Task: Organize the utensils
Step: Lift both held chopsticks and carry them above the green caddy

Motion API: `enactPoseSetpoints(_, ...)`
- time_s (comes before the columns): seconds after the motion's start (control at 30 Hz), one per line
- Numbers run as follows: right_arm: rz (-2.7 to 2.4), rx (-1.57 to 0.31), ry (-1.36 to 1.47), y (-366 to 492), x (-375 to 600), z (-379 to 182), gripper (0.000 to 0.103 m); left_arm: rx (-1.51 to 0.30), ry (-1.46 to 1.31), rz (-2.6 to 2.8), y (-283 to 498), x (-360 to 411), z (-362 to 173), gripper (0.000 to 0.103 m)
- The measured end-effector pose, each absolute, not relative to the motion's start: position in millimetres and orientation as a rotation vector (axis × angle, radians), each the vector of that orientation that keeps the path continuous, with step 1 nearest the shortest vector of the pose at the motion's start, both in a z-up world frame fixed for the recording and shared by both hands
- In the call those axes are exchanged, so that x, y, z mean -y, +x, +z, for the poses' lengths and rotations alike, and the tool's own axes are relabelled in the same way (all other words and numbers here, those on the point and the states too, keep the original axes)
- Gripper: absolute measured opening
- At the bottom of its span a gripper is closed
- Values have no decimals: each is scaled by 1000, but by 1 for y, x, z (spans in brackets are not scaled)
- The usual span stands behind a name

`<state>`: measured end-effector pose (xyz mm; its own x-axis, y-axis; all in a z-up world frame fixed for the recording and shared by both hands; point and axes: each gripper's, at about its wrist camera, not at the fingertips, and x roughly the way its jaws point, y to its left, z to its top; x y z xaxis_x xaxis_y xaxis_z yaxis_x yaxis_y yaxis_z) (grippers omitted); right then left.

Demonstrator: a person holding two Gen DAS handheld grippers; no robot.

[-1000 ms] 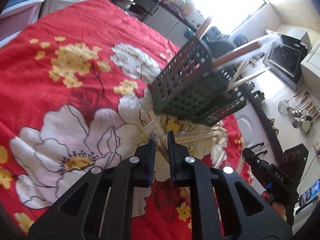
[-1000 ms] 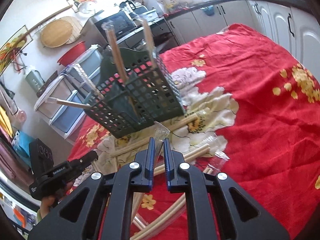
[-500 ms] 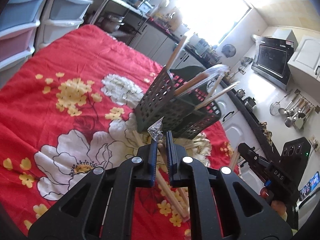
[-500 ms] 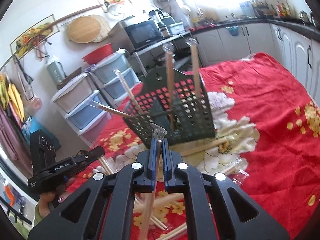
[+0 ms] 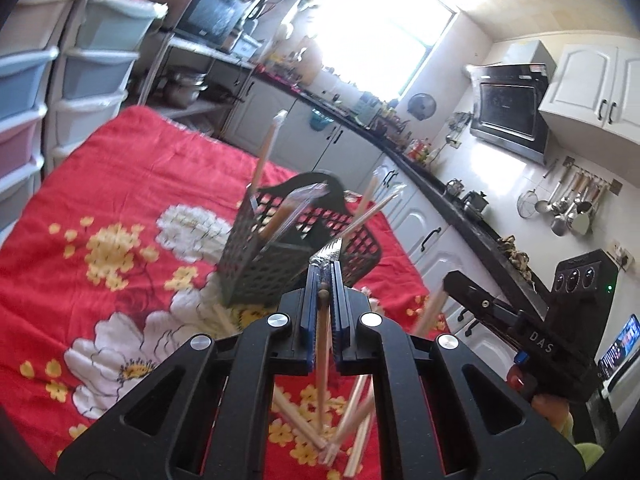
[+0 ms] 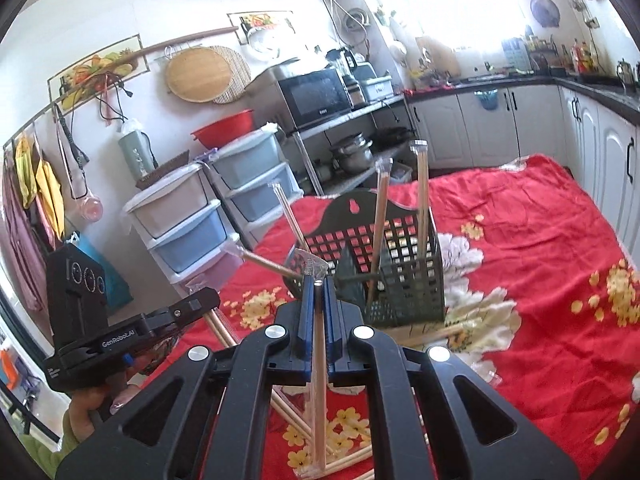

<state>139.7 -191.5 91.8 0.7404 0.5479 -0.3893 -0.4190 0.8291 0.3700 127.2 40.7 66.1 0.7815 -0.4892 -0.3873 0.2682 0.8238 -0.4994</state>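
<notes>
A dark slotted utensil basket stands on the red flowered tablecloth with several plastic-wrapped chopstick pairs upright in it. My left gripper is shut on a wrapped chopstick pair held up off the cloth, near the basket. My right gripper is shut on another wrapped chopstick pair, also lifted, just left of the basket. More wrapped chopsticks lie on the cloth below.
Plastic drawer units stand past the table's far edge. White kitchen cabinets and a counter run along the other side. The other gripper's body shows in each view, the right one and the left one.
Both grippers have risen from the cloth, each lifting its chopstick pair. The basket now appears lower and farther in both views.
</notes>
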Motion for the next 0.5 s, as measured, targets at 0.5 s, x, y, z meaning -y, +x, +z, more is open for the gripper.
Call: enactPoseSetpoints(0.5,493,-395,240,139,206,121,5,-448,-387,-466,134,-18,102,3)
